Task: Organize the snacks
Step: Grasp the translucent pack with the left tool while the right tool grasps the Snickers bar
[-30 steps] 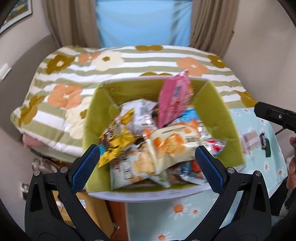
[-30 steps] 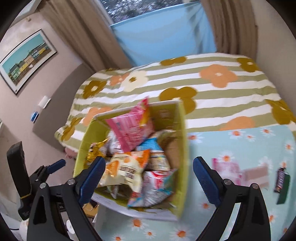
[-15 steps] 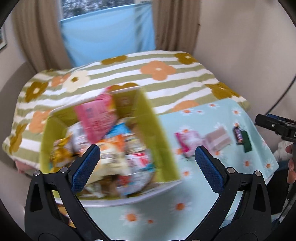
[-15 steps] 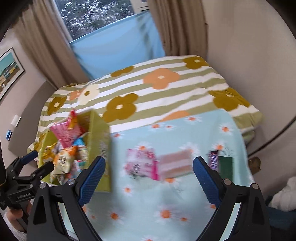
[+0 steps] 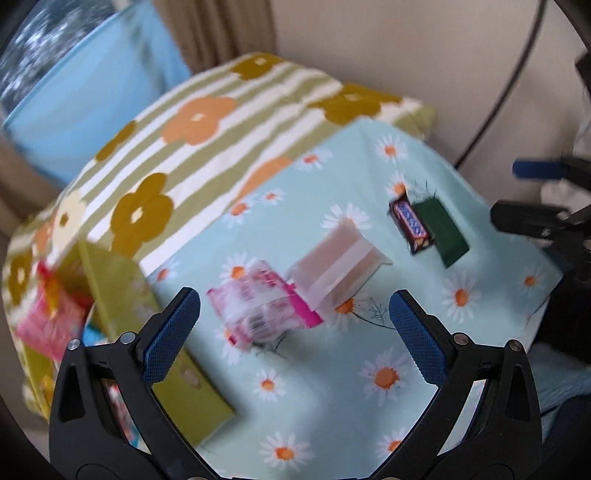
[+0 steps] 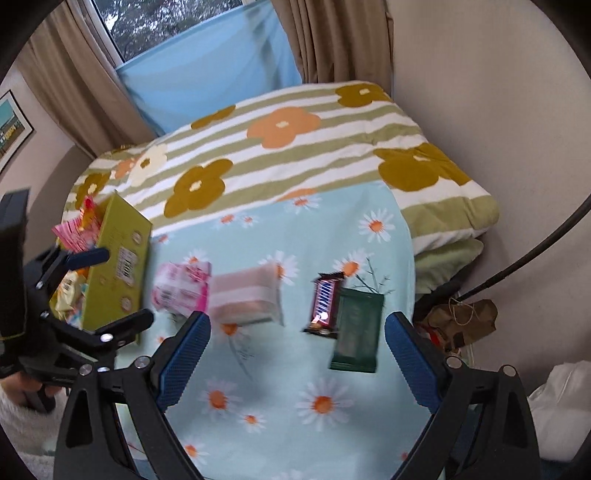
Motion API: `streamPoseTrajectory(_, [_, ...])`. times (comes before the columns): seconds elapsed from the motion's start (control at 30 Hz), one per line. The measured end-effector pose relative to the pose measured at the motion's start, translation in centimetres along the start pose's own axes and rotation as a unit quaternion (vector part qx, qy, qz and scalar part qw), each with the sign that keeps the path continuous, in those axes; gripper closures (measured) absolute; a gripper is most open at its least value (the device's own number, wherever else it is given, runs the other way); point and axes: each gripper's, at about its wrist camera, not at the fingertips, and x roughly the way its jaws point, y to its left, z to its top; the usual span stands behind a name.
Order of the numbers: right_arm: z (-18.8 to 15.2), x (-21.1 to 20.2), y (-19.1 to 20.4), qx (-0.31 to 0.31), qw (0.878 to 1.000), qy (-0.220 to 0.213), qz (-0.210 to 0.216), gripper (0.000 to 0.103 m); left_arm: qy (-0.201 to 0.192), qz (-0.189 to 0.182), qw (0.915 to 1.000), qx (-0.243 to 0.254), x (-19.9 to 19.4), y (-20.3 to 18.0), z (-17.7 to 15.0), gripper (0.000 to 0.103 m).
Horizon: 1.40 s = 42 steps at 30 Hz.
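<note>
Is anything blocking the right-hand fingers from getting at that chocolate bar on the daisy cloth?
Nothing visible does. The chocolate bar lies flat on the cloth ahead of the open right gripper, with only bare cloth between. A dark green packet lies right beside it, so the grab could be tight.

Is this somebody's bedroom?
Probably a bedroom: a flowered striped quilt lies folded like bedding, curtains hang at a window, and a framed picture hangs on the wall.
</note>
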Motion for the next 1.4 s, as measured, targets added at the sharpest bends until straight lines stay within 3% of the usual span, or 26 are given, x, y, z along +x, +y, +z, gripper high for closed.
streamPoseTrajectory(0.2, [-0.5, 3.1, -2.4, 0.009, 0.999, 0.032, -0.001, 0.009, 0.064, -0.046, 0.9946, 0.067, 5.4, -2.0, 2.3, 0.001])
streamPoseTrajectory(0.33, [-0.9, 6.1, -3.5, 0.02, 0.998, 0.057, -0.007, 0.019, 0.099, -0.059, 0.9883, 0.1, 9.4, -2.9, 2.9, 0.001])
streamPoseTrajectory(0.53, [-1.6, 9.2, -3.7, 0.04, 0.996, 0.073, -0.01, 0.034, 0.118, -0.077, 0.9812, 0.132, 12.8, -4.0, 3.2, 0.002])
streamPoseTrajectory(0.67, [-1.8, 10.4, -3.2, 0.043, 0.997, 0.06, -0.023, 0.036, 0.125, -0.086, 0.978, 0.143, 14.2, -4.1, 3.1, 0.008])
streamPoseTrajectory(0.73, [-1.9, 10.7, -2.9, 0.042, 0.998, 0.05, -0.027, 0.036, 0.132, -0.088, 0.976, 0.149, 14.8, -4.2, 2.9, 0.017])
streamPoseTrajectory(0.9, [-1.8, 11.2, -2.1, 0.03, 0.998, 0.035, -0.036, 0.037, 0.135, -0.106, 0.974, 0.148, 15.3, -3.9, 2.7, 0.021])
streamPoseTrajectory(1.27, [-1.7, 12.5, -1.2, 0.018, 0.998, 0.038, -0.038, 0.055, 0.137, -0.118, 0.9739, 0.137, 15.0, -3.4, 2.8, 0.03])
streamPoseTrajectory(1.4, [-1.8, 12.8, -0.9, 0.011, 0.998, 0.04, -0.042, 0.066, 0.133, -0.11, 0.976, 0.132, 14.6, -3.2, 2.6, 0.031])
